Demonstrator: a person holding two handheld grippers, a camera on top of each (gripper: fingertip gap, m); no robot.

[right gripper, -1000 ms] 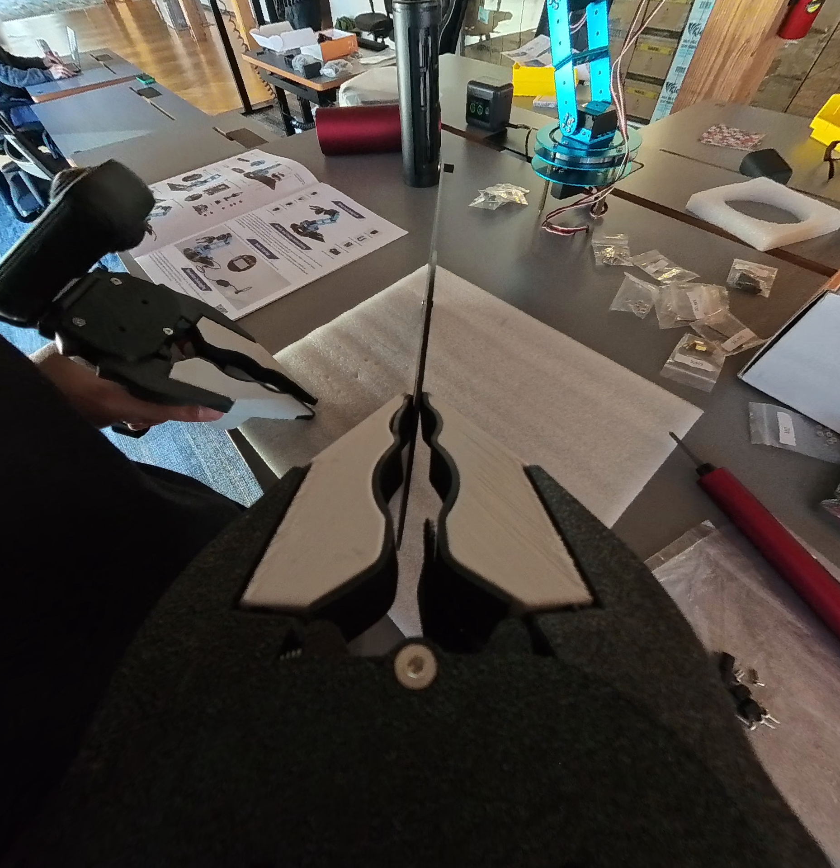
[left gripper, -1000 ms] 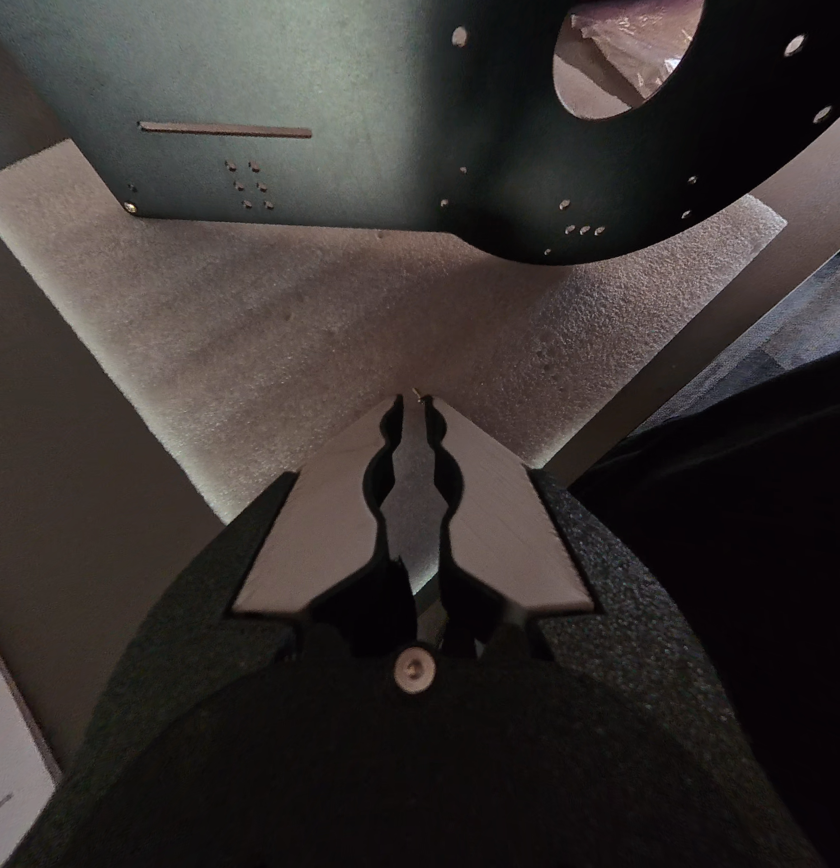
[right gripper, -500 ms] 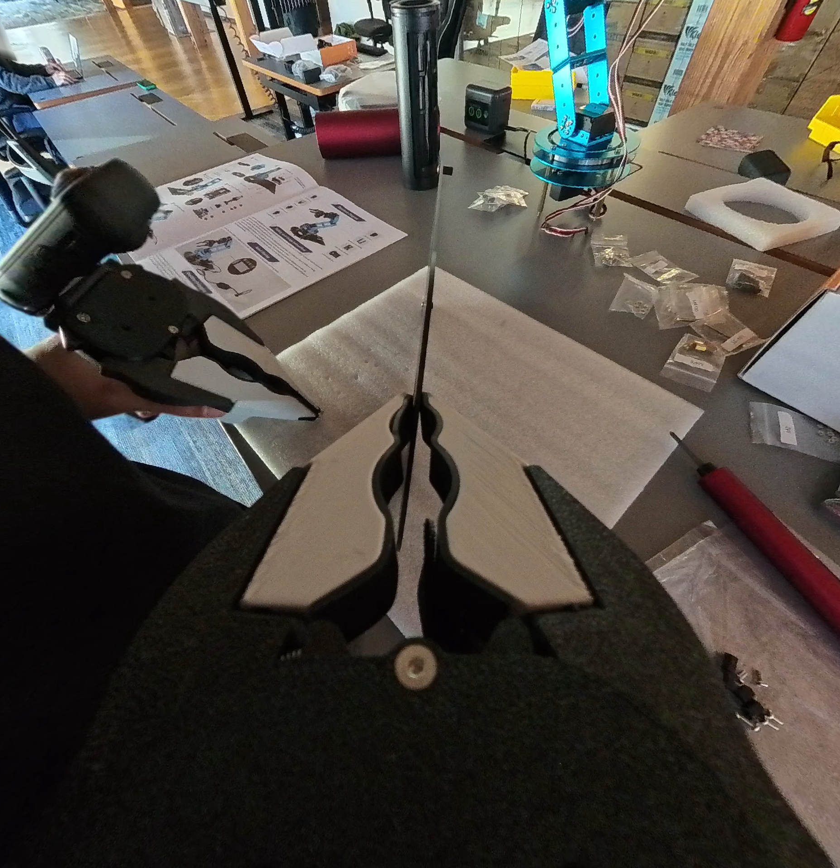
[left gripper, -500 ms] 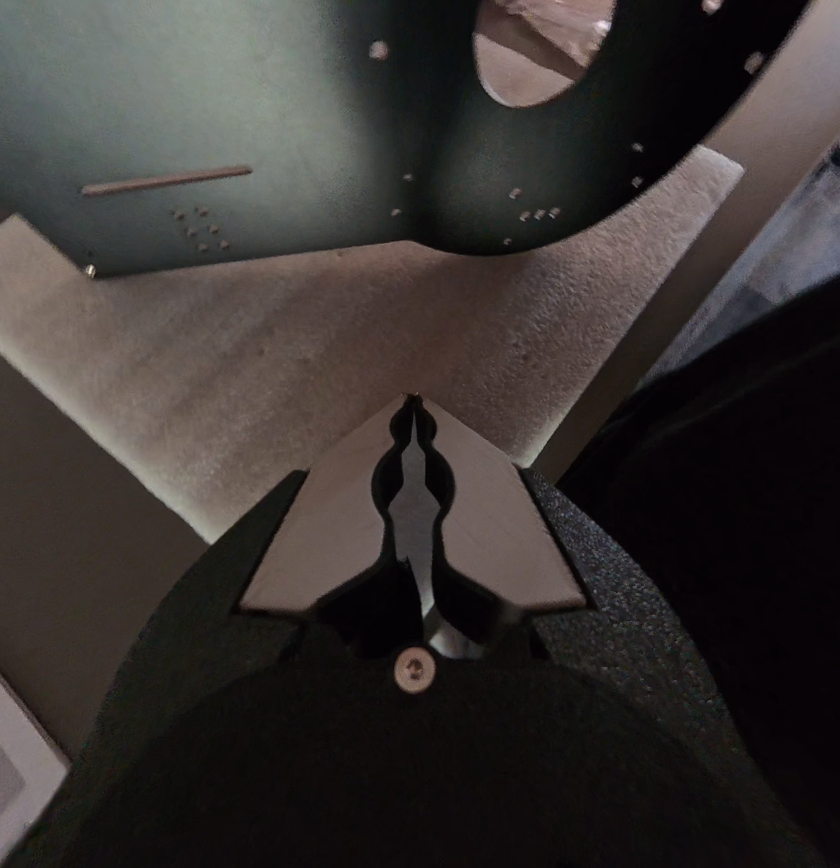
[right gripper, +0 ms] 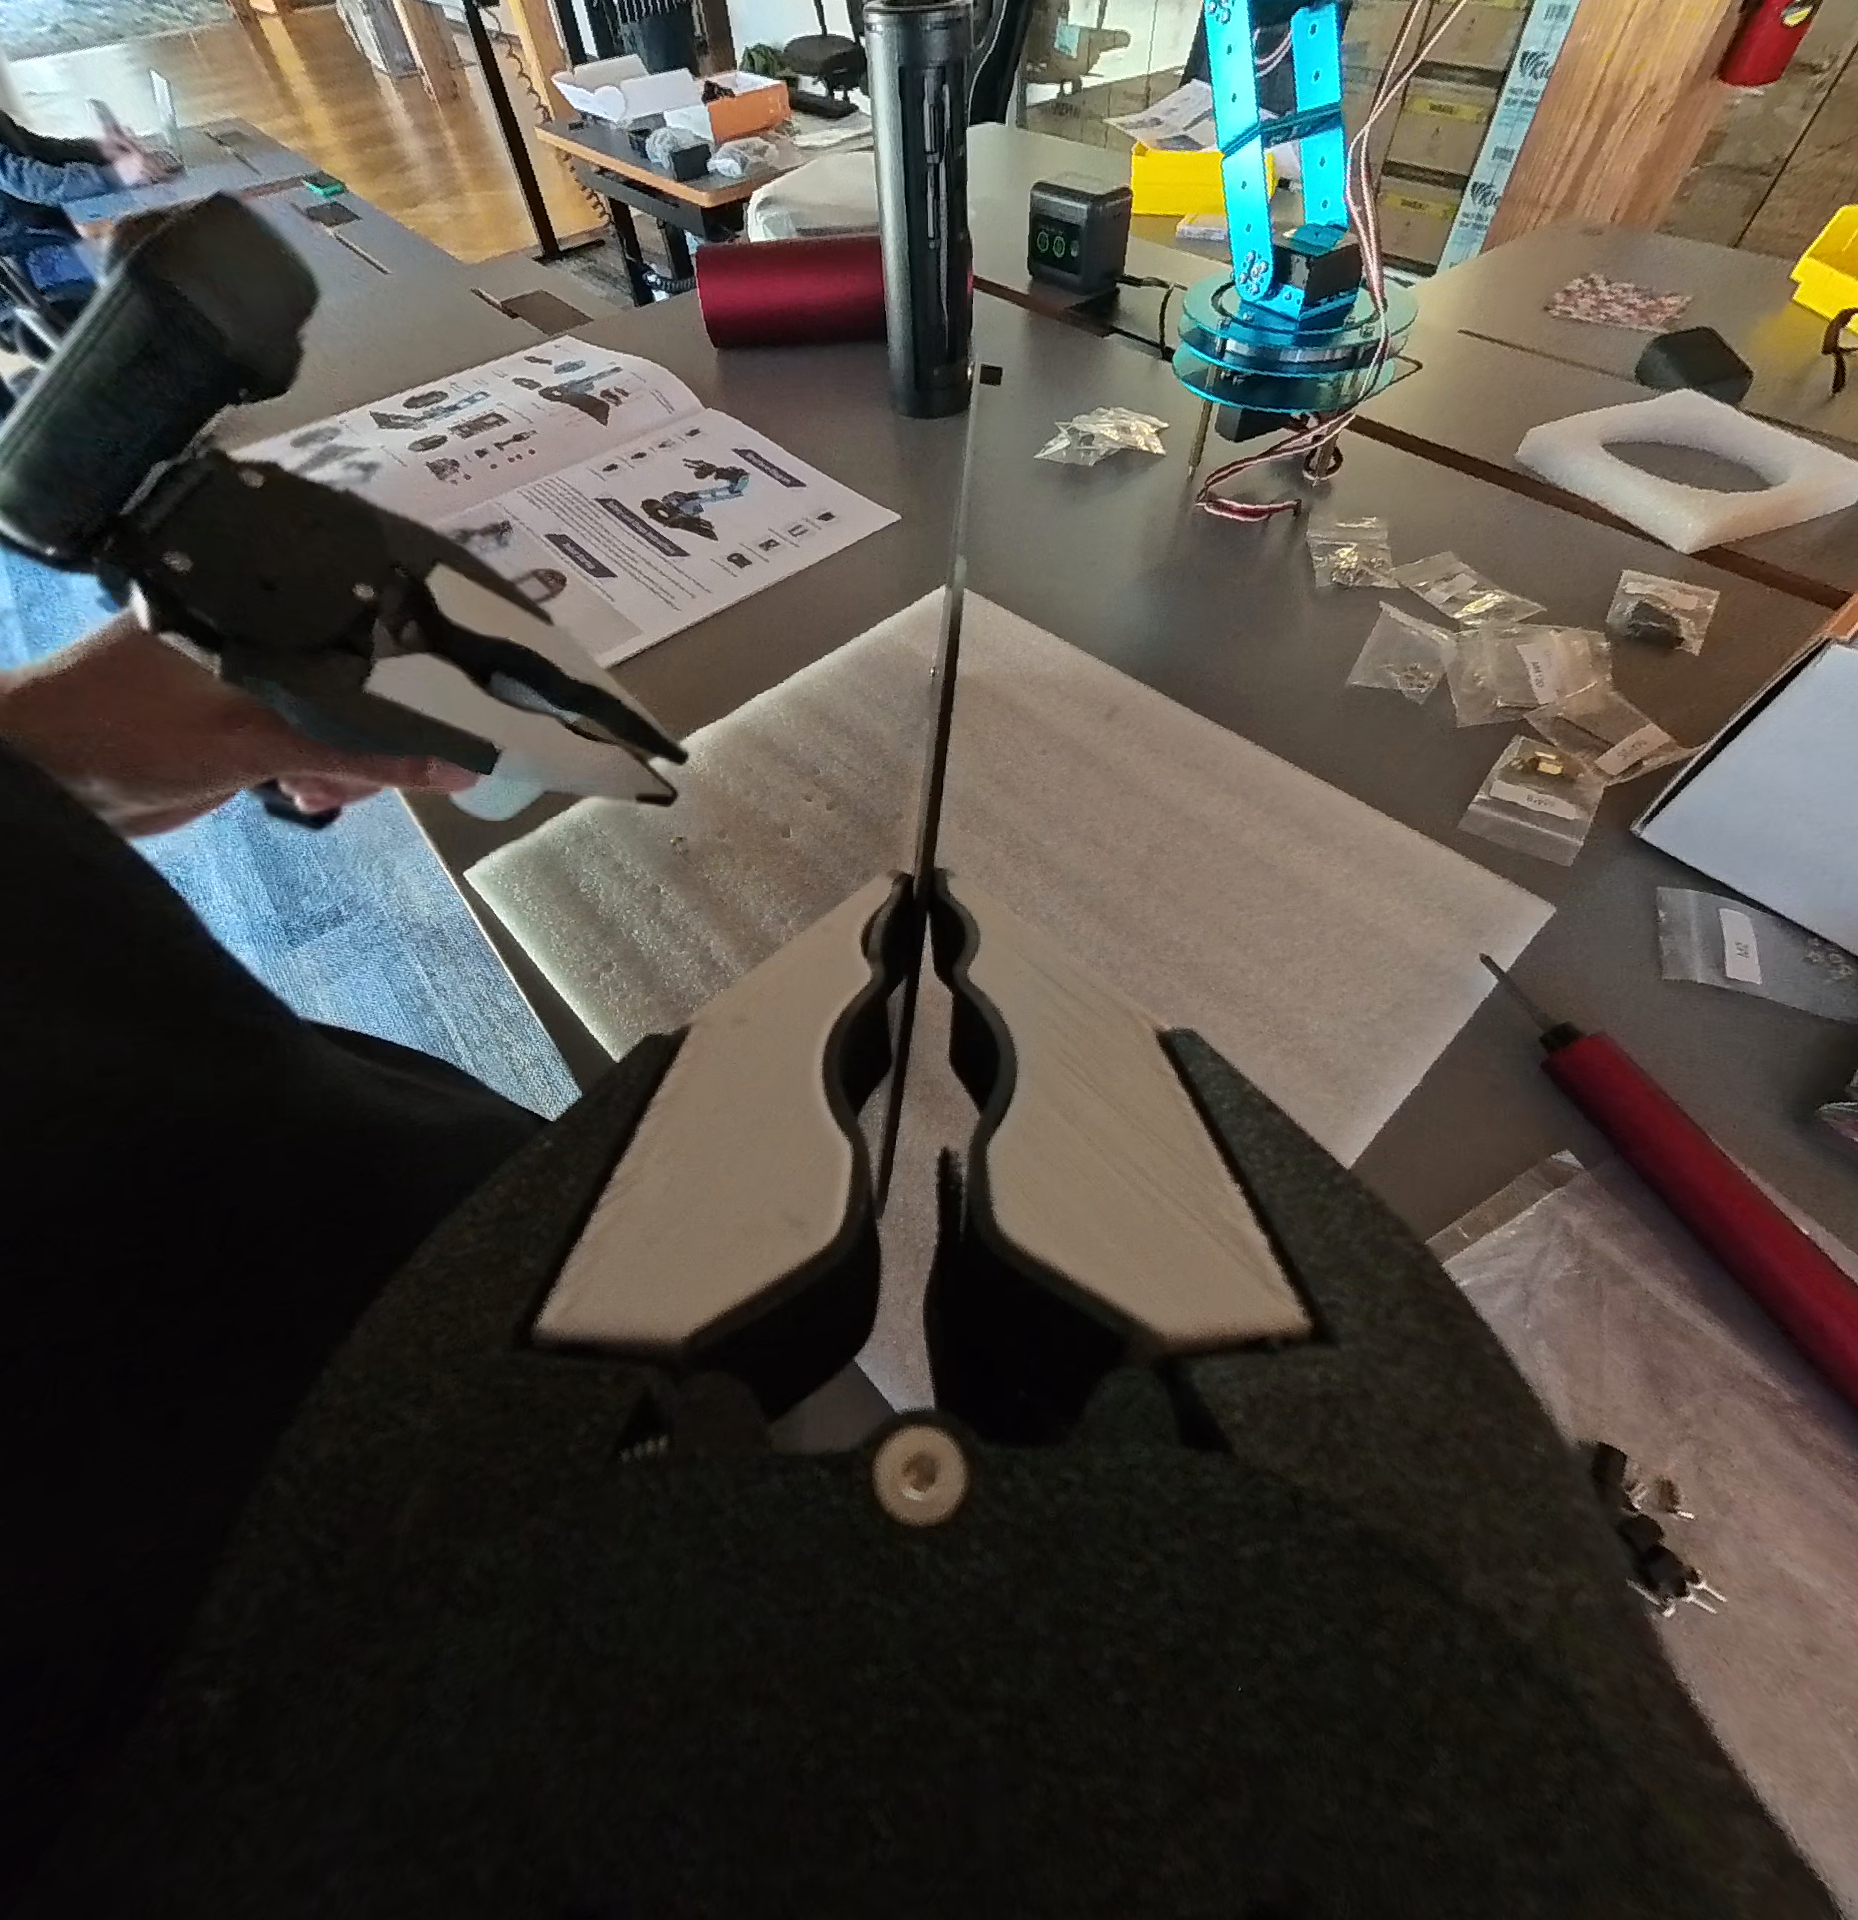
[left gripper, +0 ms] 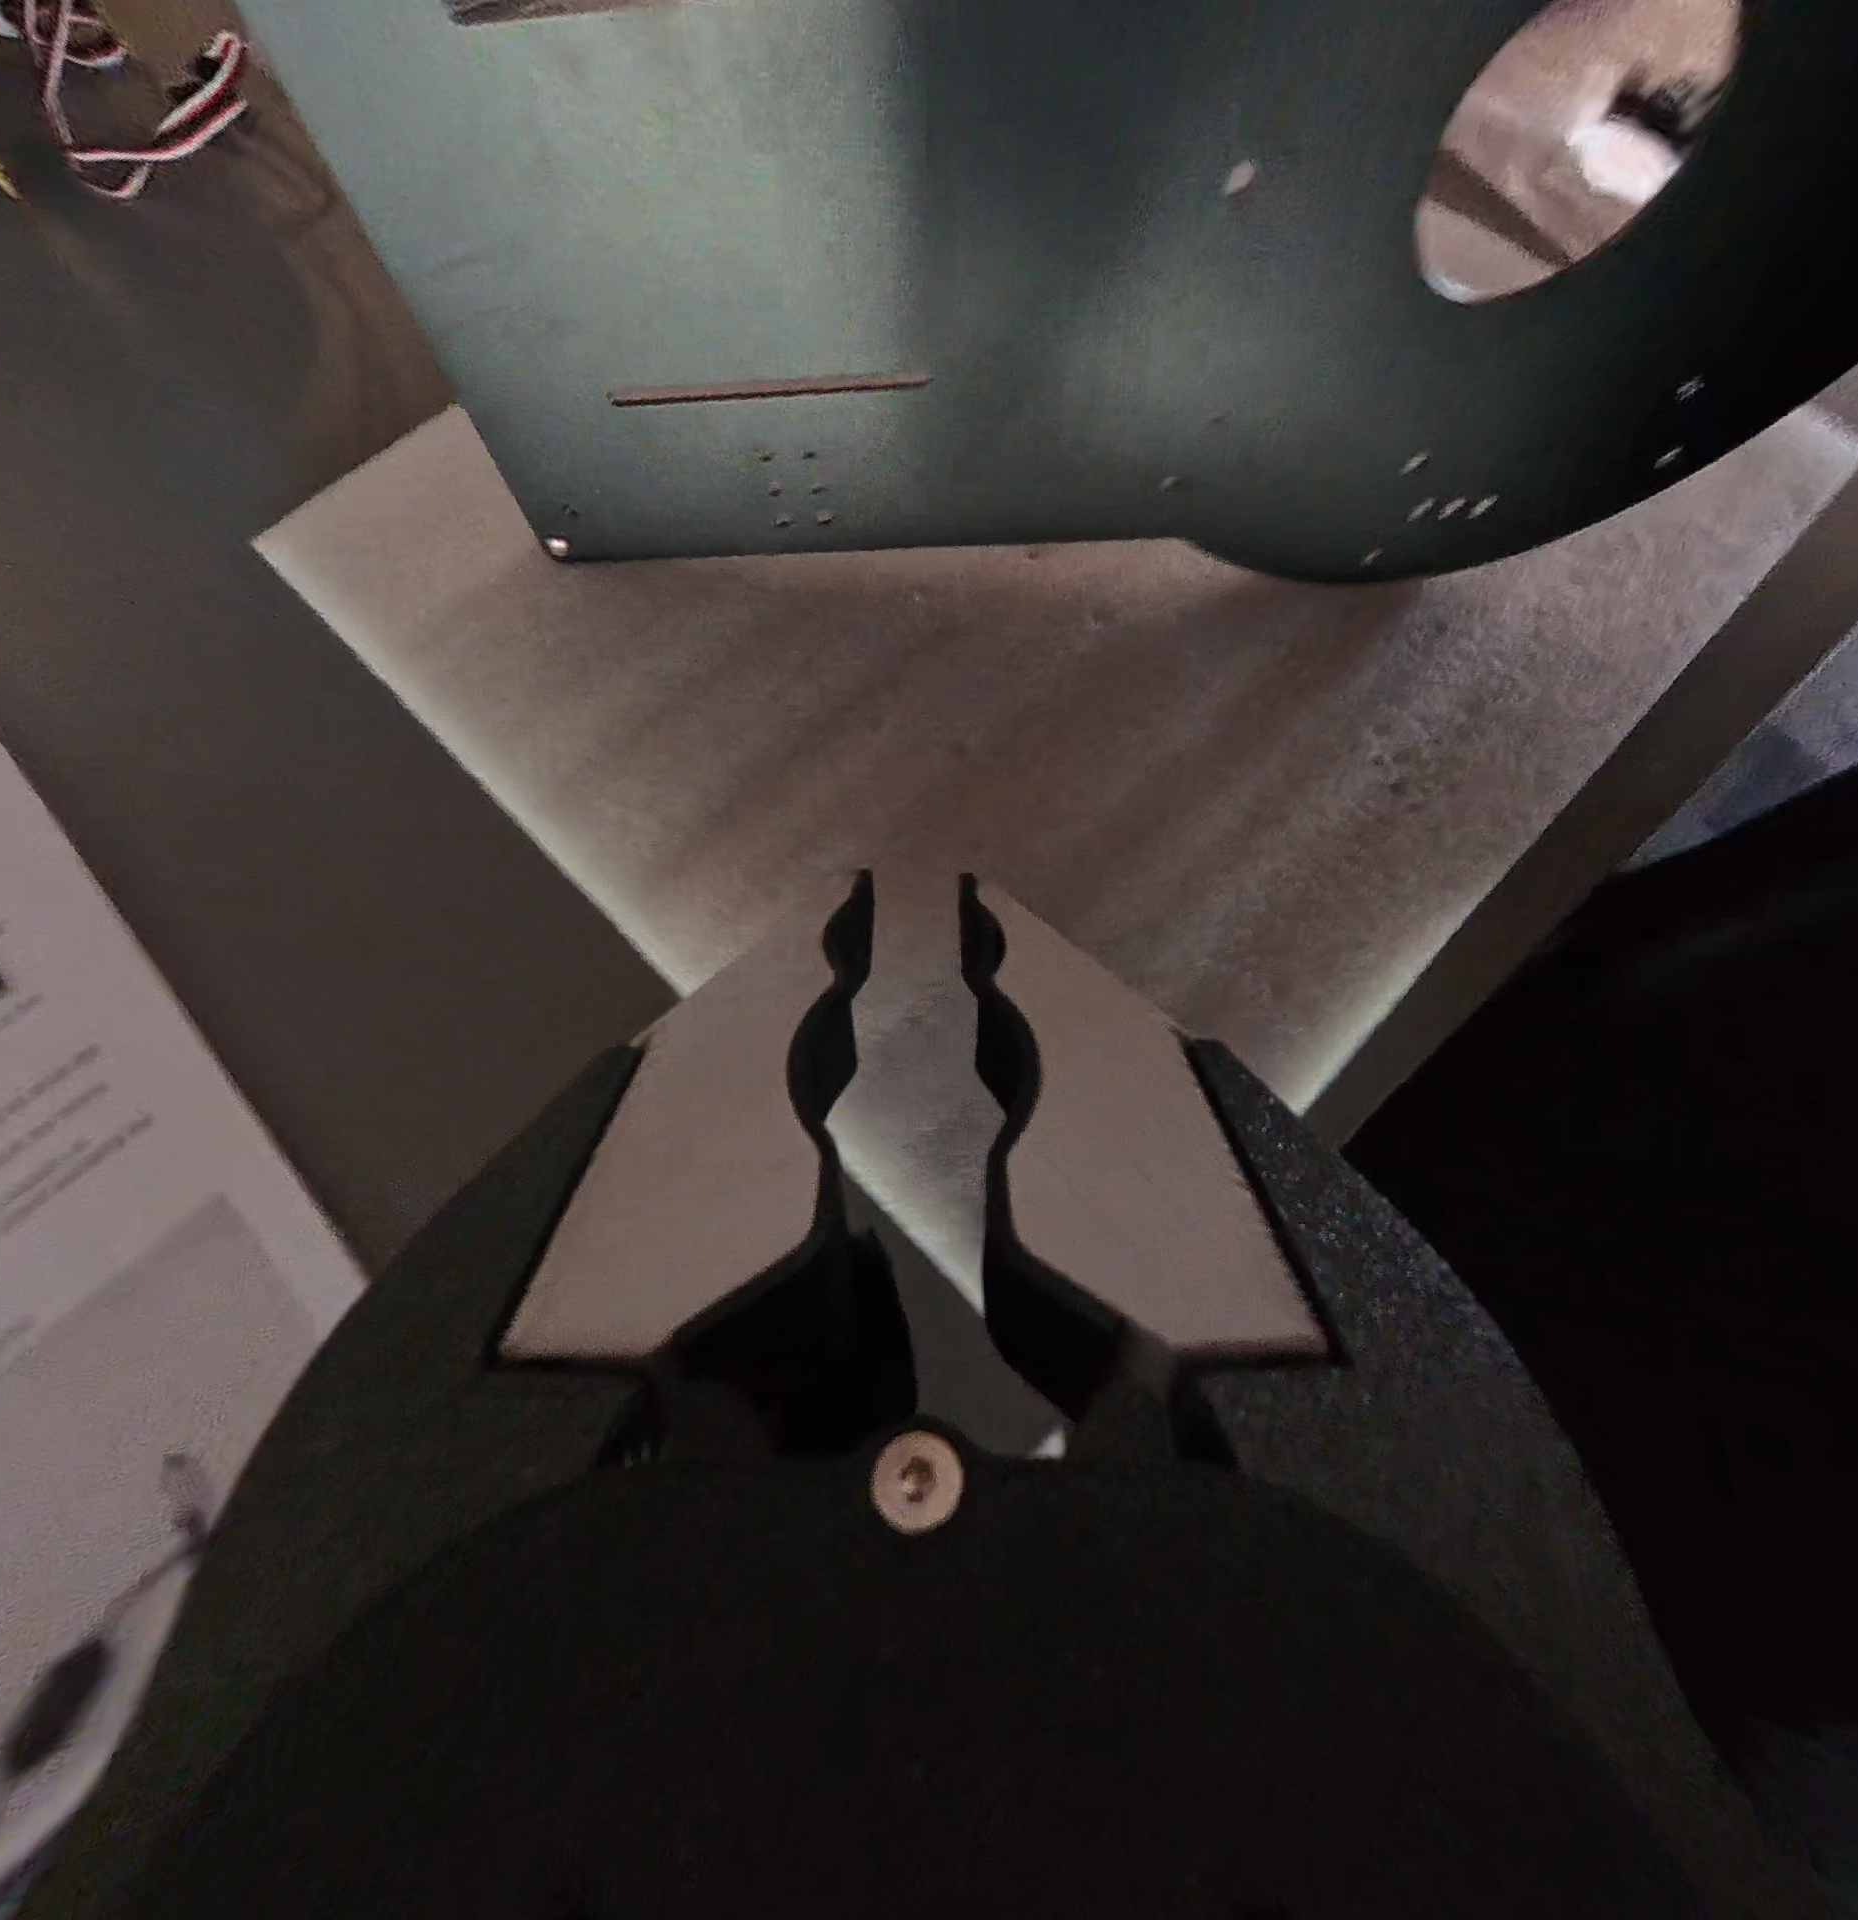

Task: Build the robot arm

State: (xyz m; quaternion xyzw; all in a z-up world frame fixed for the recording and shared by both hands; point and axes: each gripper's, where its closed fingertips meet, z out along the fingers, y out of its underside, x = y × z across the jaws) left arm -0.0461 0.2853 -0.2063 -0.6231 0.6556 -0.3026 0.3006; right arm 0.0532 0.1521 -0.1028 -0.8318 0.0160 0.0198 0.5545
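The right claw (right gripper: 922, 883) pinches a thin black plate (right gripper: 946, 665) on edge, upright over the white foam sheet (right gripper: 1164, 831) on the worktop (right gripper: 1164, 582). The left claw (left gripper: 912, 883) is spread and empty (its tips apart above the foam), facing the plate's flat perforated side (left gripper: 904, 260). An open booklet (right gripper: 613, 488) lies nearby.

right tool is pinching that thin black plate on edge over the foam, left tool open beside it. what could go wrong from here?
1. The right tool grips the black plate only at its near edge, so the upright plate might pivot or slip onto the foam sheet.
2. The left tool is open and empty, so nothing backs up that grip.
3. A falling plate might reach the parts bags or red-handled screwdriver beside the foam.
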